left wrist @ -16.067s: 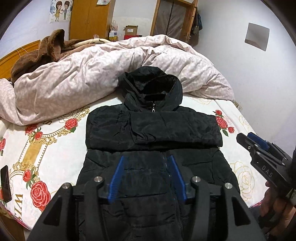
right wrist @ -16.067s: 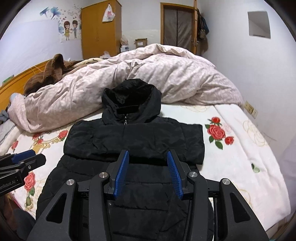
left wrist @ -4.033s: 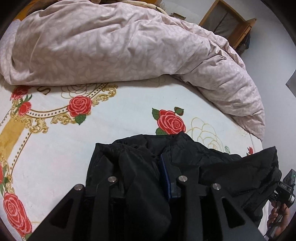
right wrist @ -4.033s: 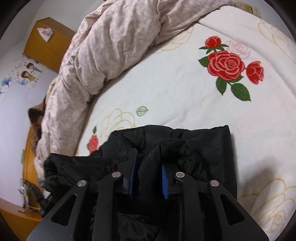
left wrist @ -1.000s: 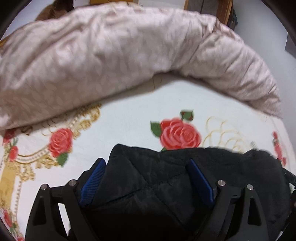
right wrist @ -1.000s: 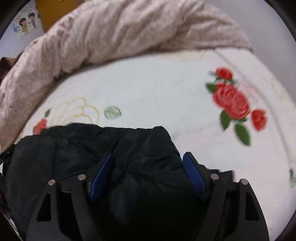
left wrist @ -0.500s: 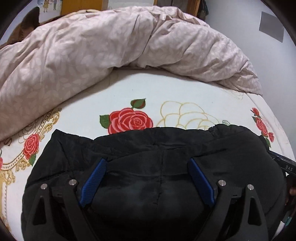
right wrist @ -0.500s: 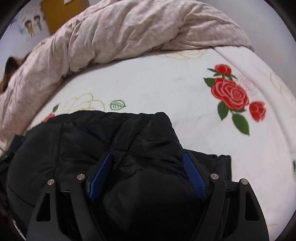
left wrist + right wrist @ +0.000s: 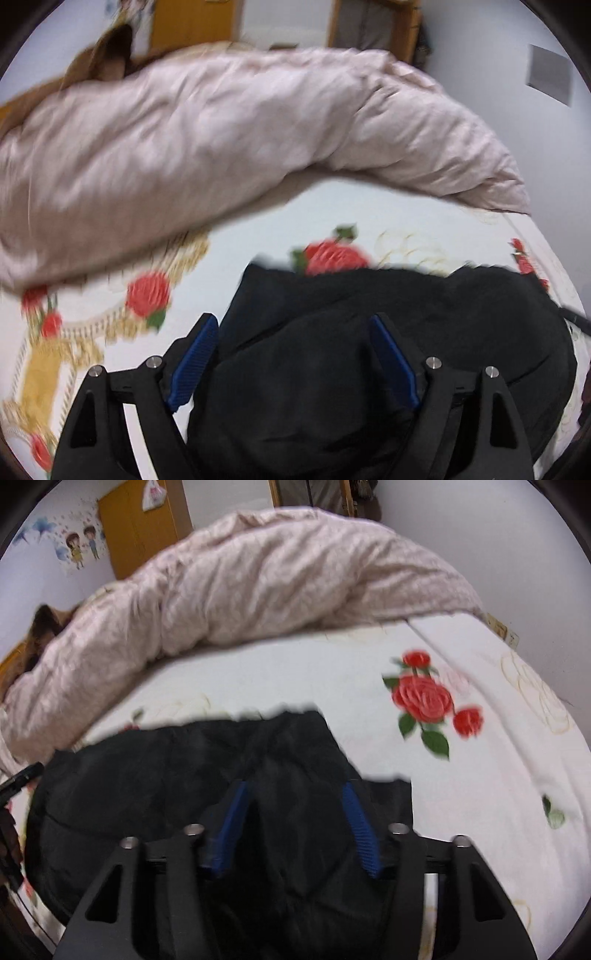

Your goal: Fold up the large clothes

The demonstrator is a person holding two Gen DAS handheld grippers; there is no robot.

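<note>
The black puffer jacket (image 9: 369, 332) lies folded into a compact bundle on the rose-print bedsheet (image 9: 258, 251). It also shows in the right wrist view (image 9: 184, 775). My left gripper (image 9: 293, 325) is open, its blue pads spread wide over the bundle's left part, holding nothing. My right gripper (image 9: 295, 788) is open above the bundle's right end, its blue pads apart with jacket fabric showing between them. Both views are motion-blurred.
A pink crumpled duvet (image 9: 221, 140) is piled across the far side of the bed; it also fills the back of the right wrist view (image 9: 277, 583). A wooden wardrobe (image 9: 144, 528) and a door stand behind. White walls close the right side.
Both grippers have let go of the jacket and opened wide. In the last half second both drew back and tilted up, so more of the duvet and room shows. The right pads have narrowed somewhat.
</note>
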